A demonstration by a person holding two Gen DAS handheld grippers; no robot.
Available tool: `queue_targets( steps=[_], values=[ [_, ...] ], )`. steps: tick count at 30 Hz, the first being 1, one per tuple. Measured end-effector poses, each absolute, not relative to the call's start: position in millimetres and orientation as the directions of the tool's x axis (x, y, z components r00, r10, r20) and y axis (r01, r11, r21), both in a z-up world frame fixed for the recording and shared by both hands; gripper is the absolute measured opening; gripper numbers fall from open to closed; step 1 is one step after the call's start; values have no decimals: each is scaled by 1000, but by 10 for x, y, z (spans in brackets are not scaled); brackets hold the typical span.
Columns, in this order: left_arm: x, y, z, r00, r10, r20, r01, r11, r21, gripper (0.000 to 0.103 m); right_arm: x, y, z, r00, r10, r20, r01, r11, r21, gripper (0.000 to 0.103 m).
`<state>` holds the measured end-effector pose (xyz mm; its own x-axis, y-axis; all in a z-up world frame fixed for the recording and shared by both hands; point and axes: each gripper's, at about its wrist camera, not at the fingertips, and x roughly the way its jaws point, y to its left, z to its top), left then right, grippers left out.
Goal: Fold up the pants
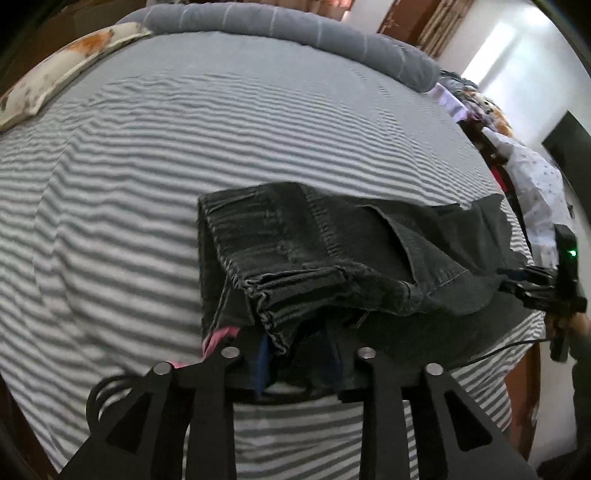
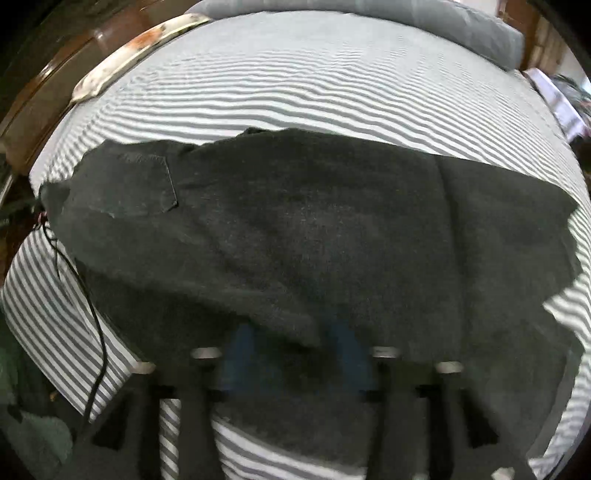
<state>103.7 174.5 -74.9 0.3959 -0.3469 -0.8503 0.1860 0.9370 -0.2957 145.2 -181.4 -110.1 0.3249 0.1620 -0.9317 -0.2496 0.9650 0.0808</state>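
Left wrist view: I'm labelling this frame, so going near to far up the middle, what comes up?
Left gripper → dark pants, their near edge lying between its fingers → bare striped bedsheet → grey bolster pillow at the far edge of the bed.

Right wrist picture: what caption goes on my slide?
Dark pants spread on a striped bed sheet, near edge draped over the right gripper.

The pants (image 1: 332, 254) are faded charcoal-black denim with paler stitching, and a strip of pink (image 1: 218, 338) shows at their near edge. The bed sheet (image 1: 147, 177) carries grey and white stripes, the rolled blanket (image 1: 280, 26) is slate grey with thin pale lines, and the pillow (image 1: 70, 62) is cream blotched with orange. Both black grippers, left (image 1: 299, 362) and right (image 2: 291, 354), have blue finger pads (image 1: 263, 363).
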Motion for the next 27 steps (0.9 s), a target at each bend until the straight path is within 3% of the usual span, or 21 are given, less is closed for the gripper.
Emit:
queue_targets(
  steps=[4, 9, 12, 15, 21, 27],
  values=[
    [865, 1862, -672, 380, -383, -842, 126, 923, -363, 41, 1185, -1833, -834, 400, 196, -895, -213, 970, 118, 58],
    [617, 2041, -621, 362, -514, -777, 43, 842, -537, 55, 760, -1903, -621, 458, 321, -829, -135, 947, 292, 60],
    [513, 2092, -727, 336, -605, -721, -27, 760, -650, 56, 531, -2018, -639, 470, 407, -784, -96, 906, 413, 62],
    [502, 2049, -832, 339, -629, -700, -76, 723, -686, 56, 414, -2031, -745, 477, 449, -756, -29, 867, 497, 62],
    [668, 2045, -873, 395, -672, -627, -145, 628, -765, 56, 354, -2077, -974, 488, 438, -755, 77, 840, 537, 63],
    [860, 1967, -1073, 408, -654, -637, -261, 585, -768, 57, 427, -2171, -1233, 516, 455, -726, 170, 776, 607, 63]
  ],
)
